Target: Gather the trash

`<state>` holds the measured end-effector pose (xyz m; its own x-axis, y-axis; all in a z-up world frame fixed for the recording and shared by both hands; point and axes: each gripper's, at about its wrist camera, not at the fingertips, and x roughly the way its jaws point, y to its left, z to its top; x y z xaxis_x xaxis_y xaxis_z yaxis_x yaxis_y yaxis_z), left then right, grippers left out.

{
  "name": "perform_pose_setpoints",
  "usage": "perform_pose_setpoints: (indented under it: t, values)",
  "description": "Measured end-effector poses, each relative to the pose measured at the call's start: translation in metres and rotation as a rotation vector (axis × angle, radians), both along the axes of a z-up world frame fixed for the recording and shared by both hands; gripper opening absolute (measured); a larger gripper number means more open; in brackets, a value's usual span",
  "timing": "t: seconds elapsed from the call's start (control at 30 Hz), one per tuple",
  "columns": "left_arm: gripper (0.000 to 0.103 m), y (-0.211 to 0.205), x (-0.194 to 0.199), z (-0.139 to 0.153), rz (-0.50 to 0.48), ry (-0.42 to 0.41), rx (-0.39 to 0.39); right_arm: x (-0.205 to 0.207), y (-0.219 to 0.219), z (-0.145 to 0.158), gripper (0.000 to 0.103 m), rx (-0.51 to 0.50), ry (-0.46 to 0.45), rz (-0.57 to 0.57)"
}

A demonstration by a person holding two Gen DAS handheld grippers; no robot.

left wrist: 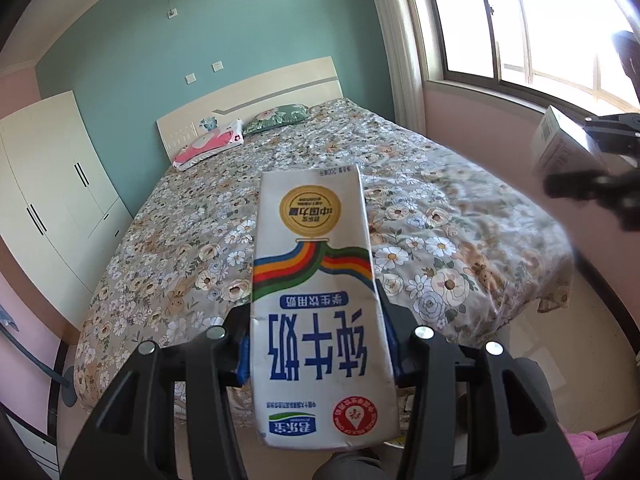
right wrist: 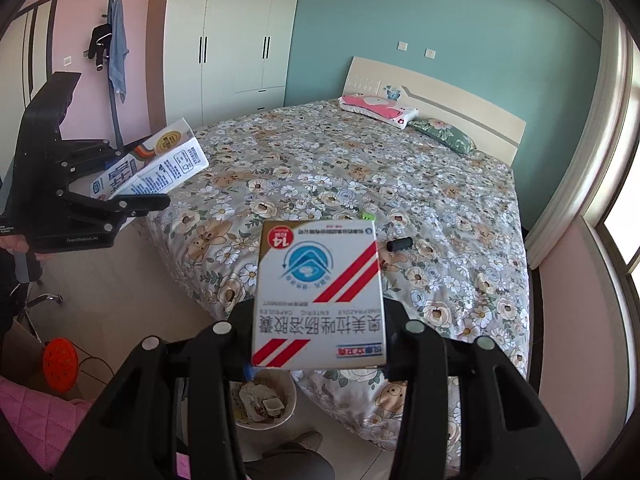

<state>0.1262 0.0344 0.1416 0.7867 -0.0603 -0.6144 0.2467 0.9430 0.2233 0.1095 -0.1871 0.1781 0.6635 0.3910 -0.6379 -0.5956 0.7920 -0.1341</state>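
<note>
A white milk carton [left wrist: 316, 300] with a rainbow stripe and blue print is clamped upside down in my left gripper [left wrist: 316, 352], over the foot of the bed. My right gripper [right wrist: 318, 344] is shut on a white medicine box [right wrist: 320, 296] with red diagonal stripes. Each wrist view shows the other hand. The right gripper [left wrist: 568, 152] holds its box [left wrist: 554, 144] at the right edge; the left gripper [right wrist: 152, 176] holds the carton [right wrist: 160, 160] at the left. A pale waste bin [right wrist: 292, 404] with crumpled trash stands on the floor under the medicine box.
A floral-covered bed [right wrist: 360, 184] fills the middle, with a small black object [right wrist: 399, 245] and a green scrap [right wrist: 366, 215] on it. Also in view are a white wardrobe [right wrist: 224, 40], an orange round thing [right wrist: 60, 362], a pink cloth [right wrist: 36, 416], a window [left wrist: 540, 20] and a person's knee [right wrist: 296, 460].
</note>
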Motion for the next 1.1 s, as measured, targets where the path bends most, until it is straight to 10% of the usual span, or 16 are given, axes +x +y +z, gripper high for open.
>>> perform_pose_setpoints:
  t: [1.1]
  values:
    - [0.05, -0.015, 0.005, -0.282, -0.037, 0.447, -0.109, 0.019, 0.035, -0.299, 0.044, -0.009, 0.475, 0.039]
